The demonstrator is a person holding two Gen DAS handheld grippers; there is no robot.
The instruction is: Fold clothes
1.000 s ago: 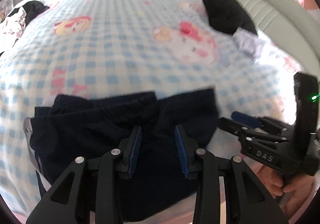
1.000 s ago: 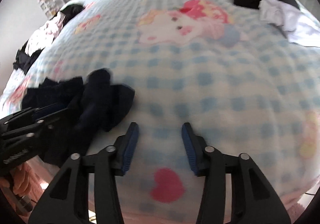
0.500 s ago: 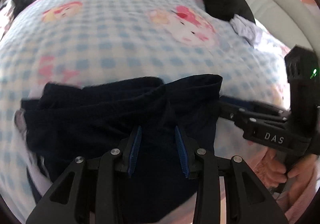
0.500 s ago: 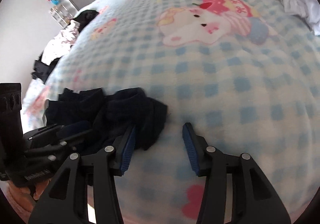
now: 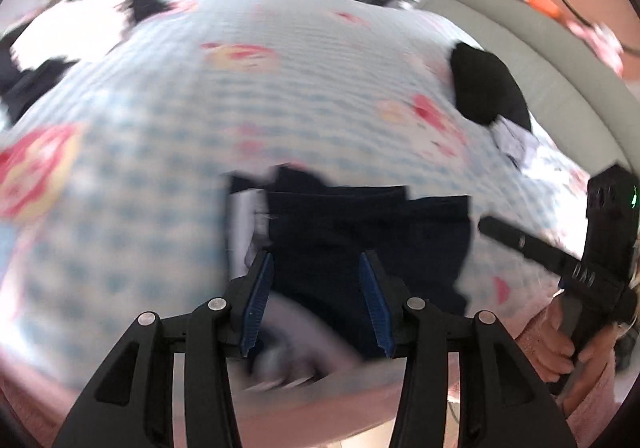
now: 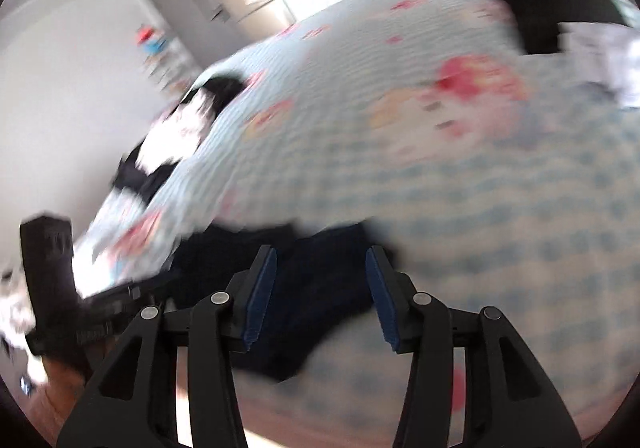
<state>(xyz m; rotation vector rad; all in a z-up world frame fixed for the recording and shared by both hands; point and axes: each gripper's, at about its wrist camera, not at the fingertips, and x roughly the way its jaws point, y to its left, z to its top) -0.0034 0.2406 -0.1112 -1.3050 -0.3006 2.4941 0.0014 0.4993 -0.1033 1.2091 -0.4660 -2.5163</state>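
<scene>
One navy garment (image 5: 360, 232) lies bunched at the near edge of the checked blanket (image 5: 168, 119). Two grippers are present. The left gripper (image 5: 316, 300) stands wide apart over the garment, gripping nothing. The right gripper (image 6: 320, 292) is likewise spread wide above the garment's edge, holding nothing. One black item (image 5: 486, 85) and one white cloth (image 5: 514, 139) lie far right, touching.

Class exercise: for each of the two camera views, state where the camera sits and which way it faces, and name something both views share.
Left wrist: sits on the left gripper, facing along its open fingers over the navy garment and checked blanket; right gripper and hand show.
Right wrist: sits on the right gripper, facing across the bed; left gripper shows.
Shared: the navy garment, blanket, black clothing.
</scene>
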